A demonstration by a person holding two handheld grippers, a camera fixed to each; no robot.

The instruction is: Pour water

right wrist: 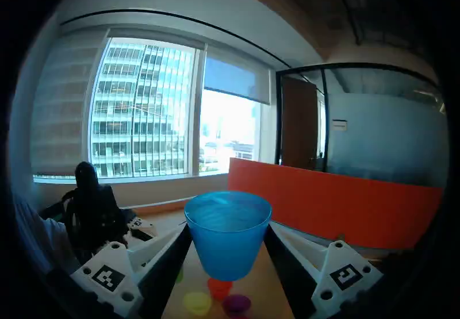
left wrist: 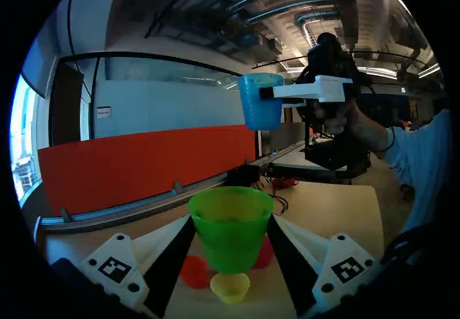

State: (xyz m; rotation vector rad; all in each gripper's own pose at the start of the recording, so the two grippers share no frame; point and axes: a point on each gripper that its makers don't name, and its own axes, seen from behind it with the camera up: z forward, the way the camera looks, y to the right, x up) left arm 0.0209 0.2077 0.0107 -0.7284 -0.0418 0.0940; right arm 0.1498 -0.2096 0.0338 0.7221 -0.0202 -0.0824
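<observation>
An upright green cup point(left wrist: 231, 244) sits between the white fingers of my left gripper point(left wrist: 230, 227), which is shut on it. Farther off and higher up, my right gripper point(left wrist: 270, 93), held by a hand point(left wrist: 339, 118), is shut on an upright blue cup point(left wrist: 259, 112). In the right gripper view the blue cup point(right wrist: 227, 253) stands level between that gripper's point(right wrist: 228, 233) fingers. My left gripper point(right wrist: 135, 227) appears there low on the left. I cannot tell whether either cup holds water.
Small cups stand on the wooden table point(left wrist: 339, 210): a red cup point(left wrist: 194, 272), a yellow cup point(left wrist: 230, 287) and a second red cup point(left wrist: 264, 254). An orange partition point(left wrist: 144, 164) runs behind the table. Cables and dark equipment point(left wrist: 333, 152) lie at its far end.
</observation>
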